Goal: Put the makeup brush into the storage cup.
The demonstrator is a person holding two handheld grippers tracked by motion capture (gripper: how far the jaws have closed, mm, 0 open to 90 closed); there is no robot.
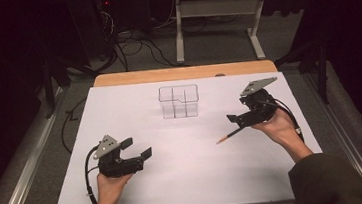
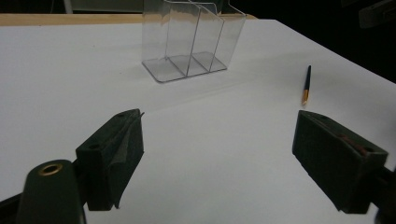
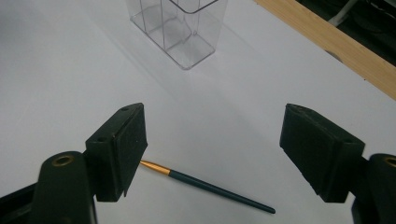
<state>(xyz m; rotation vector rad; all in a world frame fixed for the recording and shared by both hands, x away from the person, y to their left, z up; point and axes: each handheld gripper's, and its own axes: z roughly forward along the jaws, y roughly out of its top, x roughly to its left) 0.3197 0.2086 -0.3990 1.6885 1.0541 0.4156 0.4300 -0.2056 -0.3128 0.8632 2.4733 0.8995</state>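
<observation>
Just beyond the pencil point(image 3: 205, 185), a clear organizer point(image 1: 179, 102) stands apart, unobstructed.

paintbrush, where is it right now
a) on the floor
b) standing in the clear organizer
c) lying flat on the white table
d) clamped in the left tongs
c: the paintbrush lies flat on the white table, under the open right tongs, apart from the clear organizer.

One pencil point(image 1: 228, 135) lying on the worktop point(image 1: 176, 183), one clear organizer point(image 1: 179, 101) with three compartments, two claws in play, the left claw point(image 1: 139, 147) and the right claw point(image 1: 235, 119), one in each of two hands, one white worktop under it all
</observation>
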